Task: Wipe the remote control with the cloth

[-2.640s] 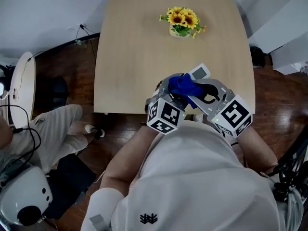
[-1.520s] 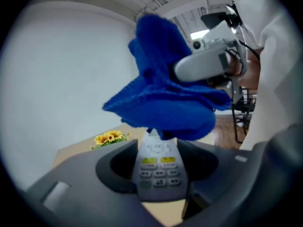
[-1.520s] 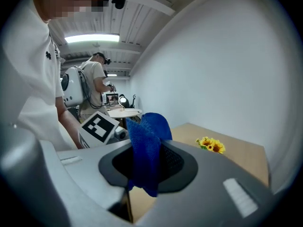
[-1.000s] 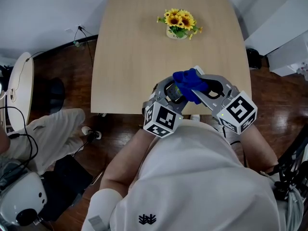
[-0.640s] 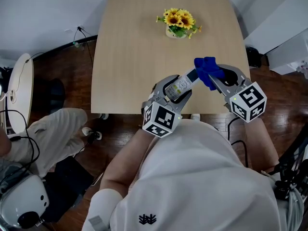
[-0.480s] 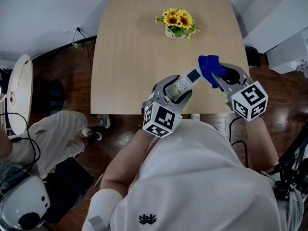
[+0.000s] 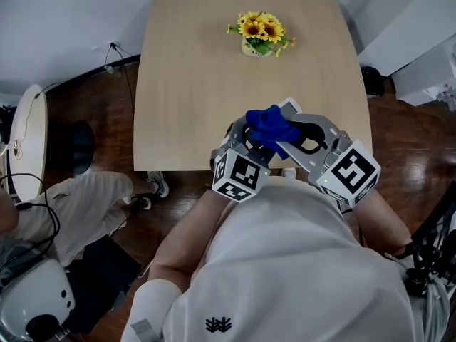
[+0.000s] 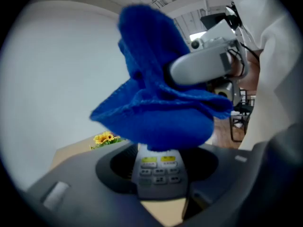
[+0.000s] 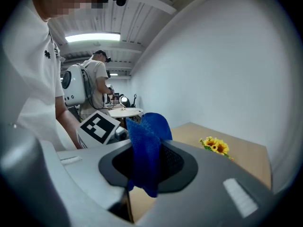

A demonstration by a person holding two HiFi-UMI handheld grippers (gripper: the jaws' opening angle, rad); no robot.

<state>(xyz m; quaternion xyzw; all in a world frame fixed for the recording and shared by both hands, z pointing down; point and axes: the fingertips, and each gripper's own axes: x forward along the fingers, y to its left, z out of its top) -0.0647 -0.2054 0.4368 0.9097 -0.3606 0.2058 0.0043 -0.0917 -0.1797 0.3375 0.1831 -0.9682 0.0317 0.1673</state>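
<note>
A grey remote control (image 7: 288, 107) (image 8: 158, 167) is clamped in my left gripper (image 7: 251, 140) (image 8: 158, 176) and held above the near edge of the wooden table (image 7: 192, 84). Its buttons face up, and only its far tip shows in the head view. My right gripper (image 7: 283, 138) (image 9: 147, 171) is shut on a bunched blue cloth (image 7: 269, 125) (image 9: 146, 148). The cloth (image 8: 151, 108) rests on top of the remote and hides its far half. The right gripper crosses in from the right over the left one.
A pot of sunflowers (image 7: 258, 33) (image 9: 215, 145) stands at the table's far side. A round white side table (image 7: 28, 134) and a seated person (image 7: 78, 198) are at the left. A white cabinet (image 7: 420, 55) stands at the right. Cables lie on the dark floor.
The right gripper swept the cloth out to the right past the remote's far end, then came back left; the cloth lies over the remote again. The left gripper kept still.
</note>
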